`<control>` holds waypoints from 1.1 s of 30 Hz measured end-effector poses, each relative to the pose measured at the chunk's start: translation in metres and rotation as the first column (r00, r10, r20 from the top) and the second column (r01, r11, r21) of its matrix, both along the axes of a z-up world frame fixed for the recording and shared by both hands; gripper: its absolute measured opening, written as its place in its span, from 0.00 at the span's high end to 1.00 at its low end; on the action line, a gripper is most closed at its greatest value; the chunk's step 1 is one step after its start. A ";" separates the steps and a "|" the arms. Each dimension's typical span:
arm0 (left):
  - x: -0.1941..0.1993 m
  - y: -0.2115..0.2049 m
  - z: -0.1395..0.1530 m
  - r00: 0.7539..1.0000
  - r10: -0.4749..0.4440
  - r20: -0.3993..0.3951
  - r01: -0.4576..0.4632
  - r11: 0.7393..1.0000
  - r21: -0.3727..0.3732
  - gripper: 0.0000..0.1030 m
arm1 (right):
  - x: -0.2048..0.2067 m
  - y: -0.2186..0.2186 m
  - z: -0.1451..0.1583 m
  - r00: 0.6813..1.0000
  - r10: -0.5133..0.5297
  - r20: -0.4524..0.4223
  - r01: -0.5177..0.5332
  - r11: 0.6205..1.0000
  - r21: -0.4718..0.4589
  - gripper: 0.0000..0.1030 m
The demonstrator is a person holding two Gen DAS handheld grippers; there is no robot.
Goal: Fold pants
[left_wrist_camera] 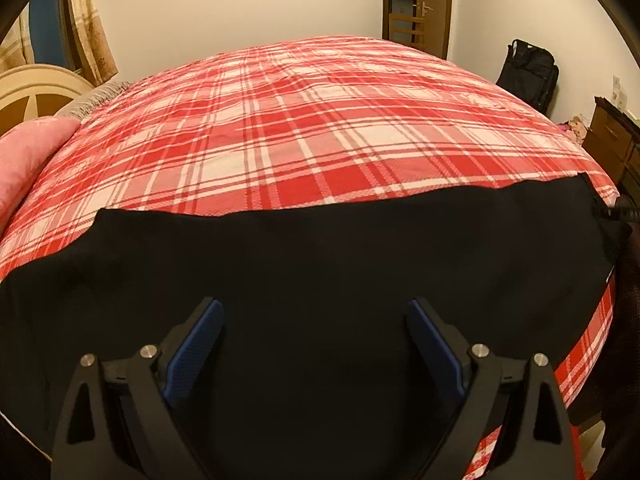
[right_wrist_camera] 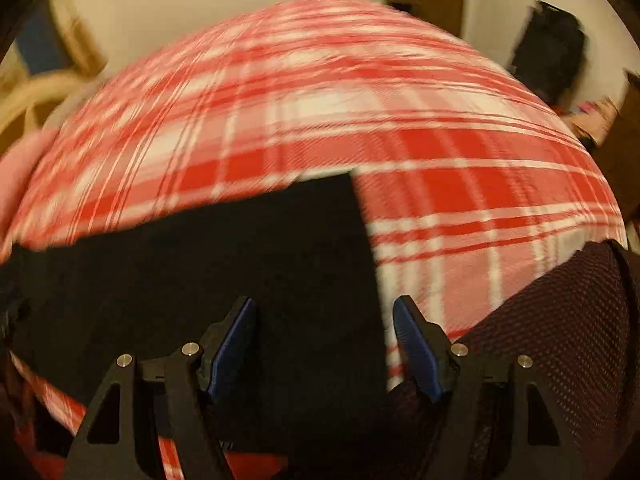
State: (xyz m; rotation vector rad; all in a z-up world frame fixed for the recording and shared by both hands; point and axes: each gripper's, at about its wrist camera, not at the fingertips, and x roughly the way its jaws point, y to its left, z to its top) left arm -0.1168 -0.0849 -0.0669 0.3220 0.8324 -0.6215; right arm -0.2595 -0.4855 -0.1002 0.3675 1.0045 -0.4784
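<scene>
Pants (left_wrist_camera: 304, 264) lie flat along the bed's (left_wrist_camera: 320, 120) near edge. Both hand-held grippers, left (left_wrist_camera: 314, 320) and right (right_wrist_camera: 324, 318), hover spread; next, pinch an end to fold.

Home bedroom, plaid-covered bed (left_wrist_camera: 320, 128), pink pillow (left_wrist_camera: 28, 152), wooden door (left_wrist_camera: 430, 4)

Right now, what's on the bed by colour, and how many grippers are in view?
Black pants: 1
Pink pillow, at the left edge: 1
Red-and-white plaid bedcover: 1
Grippers, both open: 2, left gripper and right gripper
Total: 5
</scene>
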 end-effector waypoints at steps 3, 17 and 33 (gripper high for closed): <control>0.001 0.002 0.001 1.000 0.001 0.001 -0.001 1.000 -0.005 0.07 | -0.006 0.006 0.005 1.000 0.013 0.022 -0.014 0.997 0.070 0.85; 0.045 0.074 0.025 0.984 0.170 -0.052 -0.176 0.970 -0.169 0.07 | 0.074 0.196 0.124 0.859 0.402 0.316 -0.444 0.893 0.071 0.87; 0.073 0.144 0.009 0.948 0.316 -0.039 -0.319 0.939 -0.129 0.07 | 0.174 0.374 0.010 0.684 0.647 0.335 -0.694 0.719 0.028 0.38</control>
